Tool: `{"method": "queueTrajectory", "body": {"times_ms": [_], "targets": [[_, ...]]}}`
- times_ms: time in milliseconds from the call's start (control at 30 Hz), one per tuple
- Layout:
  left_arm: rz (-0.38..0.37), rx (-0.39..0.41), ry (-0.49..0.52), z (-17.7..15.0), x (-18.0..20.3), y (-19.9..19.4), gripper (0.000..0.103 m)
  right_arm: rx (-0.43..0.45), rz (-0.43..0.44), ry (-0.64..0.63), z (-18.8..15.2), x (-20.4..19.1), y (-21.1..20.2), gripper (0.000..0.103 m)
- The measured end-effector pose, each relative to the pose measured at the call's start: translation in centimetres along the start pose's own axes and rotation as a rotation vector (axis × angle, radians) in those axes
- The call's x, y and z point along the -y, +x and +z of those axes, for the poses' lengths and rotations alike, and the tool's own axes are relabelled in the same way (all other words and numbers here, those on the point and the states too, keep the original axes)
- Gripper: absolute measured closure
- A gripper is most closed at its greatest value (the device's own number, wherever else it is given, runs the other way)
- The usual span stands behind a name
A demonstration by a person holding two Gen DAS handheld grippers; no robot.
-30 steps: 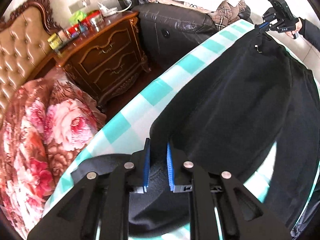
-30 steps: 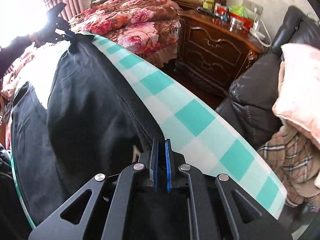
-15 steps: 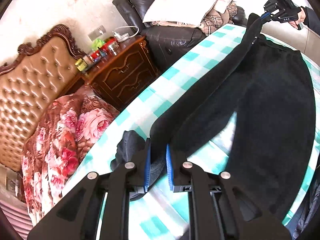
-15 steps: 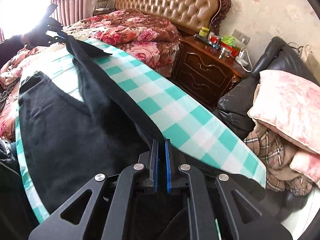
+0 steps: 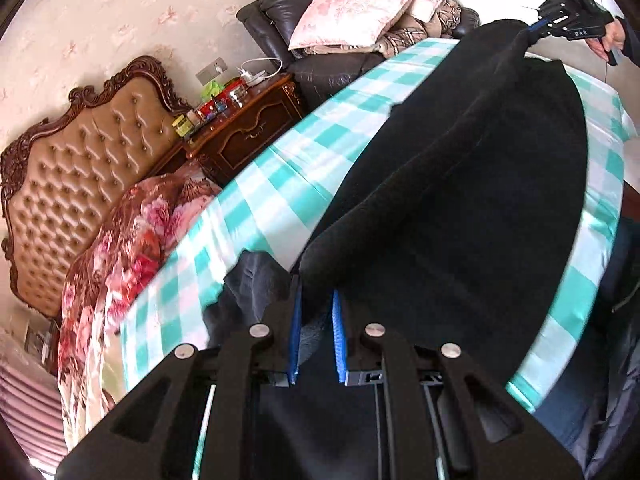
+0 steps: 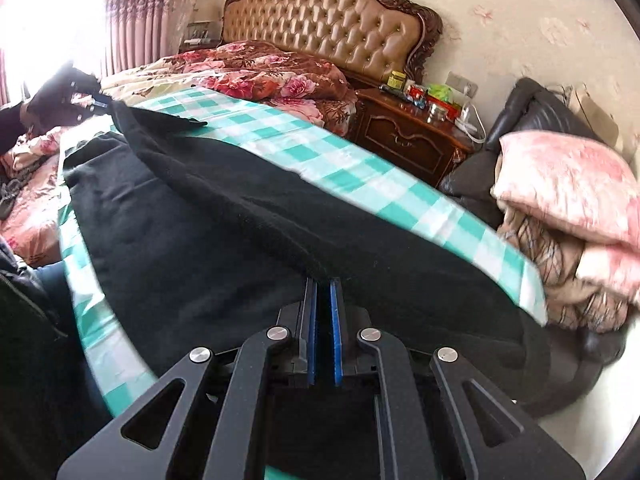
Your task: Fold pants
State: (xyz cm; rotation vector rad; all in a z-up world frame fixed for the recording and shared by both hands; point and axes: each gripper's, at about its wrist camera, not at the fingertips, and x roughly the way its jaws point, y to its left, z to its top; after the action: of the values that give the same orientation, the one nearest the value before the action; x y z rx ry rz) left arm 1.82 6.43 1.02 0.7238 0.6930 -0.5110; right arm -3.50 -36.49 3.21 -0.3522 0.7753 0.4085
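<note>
Teal-checked cloth (image 5: 280, 184) covers the worktop beside a floral bed (image 6: 256, 72); black pants (image 5: 460, 208) span it, each hand-held gripper, left (image 5: 316, 340) and right (image 6: 323, 332), clamped on an end.

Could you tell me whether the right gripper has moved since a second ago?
Yes: right gripper, shut on the pants, has risen; the headboard now shows fully.
</note>
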Motion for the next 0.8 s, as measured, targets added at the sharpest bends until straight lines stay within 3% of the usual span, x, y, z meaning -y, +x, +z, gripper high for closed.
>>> {"method": "queueTrajectory", "body": {"times_ms": [200,367,433,467,500,567,700,800], "targets": [[0.033,-0.038,0.012,-3.2,4.8,-0.1,0.089,-0.051,0.021,0.082,-5.0,-2.3,1.4,0.096],[0.048,-0.075,0.002,-5.6,7.0,1.3,0.089,0.008,0.03,0.224,-7.7,-2.6,1.7,0.095],[0.04,-0.076,-0.022,-6.3,7.1,1.8,0.089,0.044,0.043,0.341,-8.6,-2.1,1.3,0.086],[0.044,-0.073,-0.034,-6.6,7.3,2.0,0.089,0.064,0.058,0.414,-9.3,-1.9,0.9,0.075],[0.049,-0.071,-0.039,-6.8,7.4,2.1,0.089,0.085,0.058,0.482,-10.0,-1.6,0.4,0.05],[0.059,-0.066,-0.048,-7.0,7.6,2.1,0.089,0.119,0.012,0.624,-11.7,-0.7,-0.8,0.017],[0.074,-0.06,-0.051,-6.8,7.3,2.2,0.086,0.21,0.044,0.898,-14.9,1.6,-2.4,0.017],[0.071,-0.066,-0.049,-7.0,7.4,2.7,0.085,0.239,0.043,0.944,-15.2,2.4,-2.6,0.019]]}}
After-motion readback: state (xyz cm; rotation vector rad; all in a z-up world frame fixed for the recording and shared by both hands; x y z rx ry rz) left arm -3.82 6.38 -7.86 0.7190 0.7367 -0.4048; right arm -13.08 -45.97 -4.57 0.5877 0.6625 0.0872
